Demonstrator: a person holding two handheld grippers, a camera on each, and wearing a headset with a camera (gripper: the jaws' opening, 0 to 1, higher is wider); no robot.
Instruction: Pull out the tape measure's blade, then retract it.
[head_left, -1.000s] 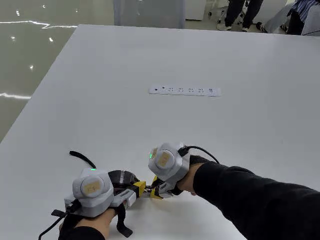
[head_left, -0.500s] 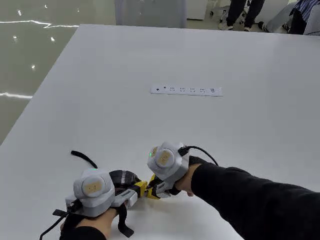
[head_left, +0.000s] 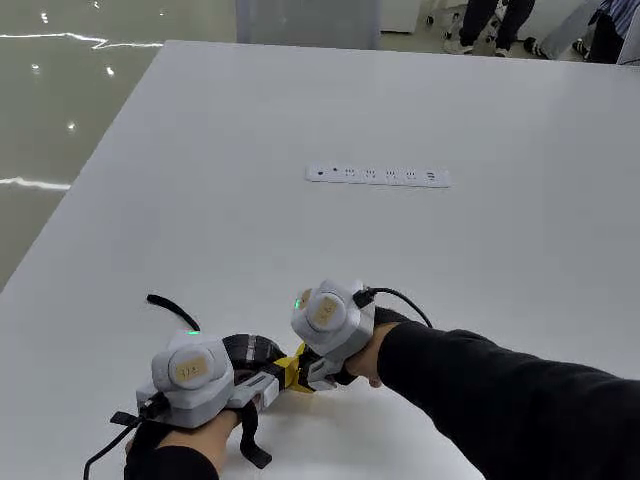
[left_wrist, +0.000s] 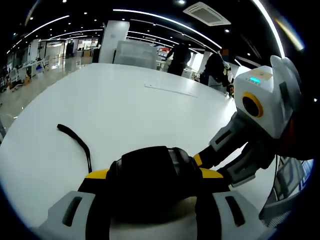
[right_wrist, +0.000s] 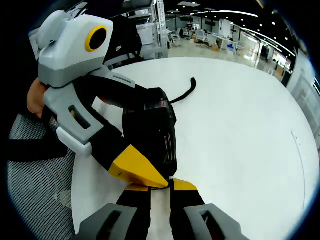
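A black and yellow tape measure (head_left: 250, 352) rests on the white table near its front edge. My left gripper (head_left: 258, 388) is shut on its body (left_wrist: 150, 180), one jaw on each side. From the right, my right gripper (head_left: 303, 372) meets the case's mouth. Its yellow fingertips (right_wrist: 137, 170) are pressed together there, shut on the blade's end, which is hidden between them. No length of blade shows between the case (right_wrist: 150, 127) and the right gripper (right_wrist: 162, 184). The tape measure's black wrist strap (head_left: 170, 310) trails to the left across the table.
A white power strip (head_left: 378, 176) lies flat in the middle of the table (head_left: 300, 110). People stand beyond the far edge (head_left: 480, 20). A shiny floor lies off the table's left side. Cables hang from both grippers.
The head camera has shifted a little. Both grippers and the tape measure stay where they were, still joined at the case's mouth.
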